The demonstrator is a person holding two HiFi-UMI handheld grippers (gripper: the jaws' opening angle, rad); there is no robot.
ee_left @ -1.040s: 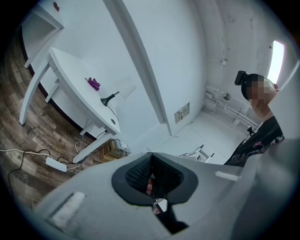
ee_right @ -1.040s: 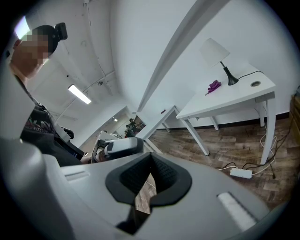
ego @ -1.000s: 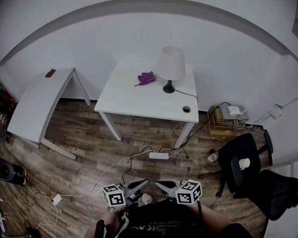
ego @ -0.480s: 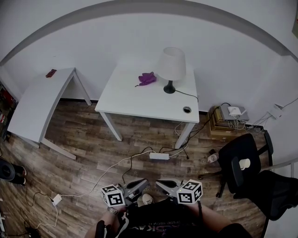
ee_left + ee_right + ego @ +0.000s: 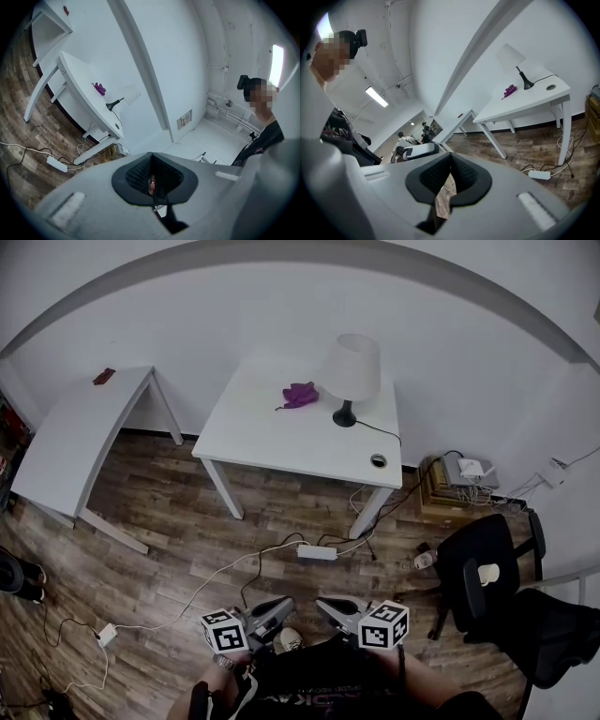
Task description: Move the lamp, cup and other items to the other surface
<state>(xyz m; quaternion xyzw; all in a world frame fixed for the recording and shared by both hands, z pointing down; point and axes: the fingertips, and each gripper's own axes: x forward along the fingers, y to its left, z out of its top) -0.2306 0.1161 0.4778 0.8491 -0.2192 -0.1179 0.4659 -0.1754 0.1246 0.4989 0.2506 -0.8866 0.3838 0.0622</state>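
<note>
On the table (image 5: 272,442), the lamp (image 5: 349,376) stands upright, shade up; left claw (image 5: 285,604) and right claw (image 5: 322,604) closed, empty

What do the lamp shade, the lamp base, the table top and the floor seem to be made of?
Lamp shade: probably fabric or paper, matte white, soft even surface.
Lamp base: dark, smooth, perhaps metal or plastic; too small to tell.
Table top: white, flat, uniform, likely painted or laminated board.
Floor: wood or wood-look laminate, with plank seams and brown grain.
</note>
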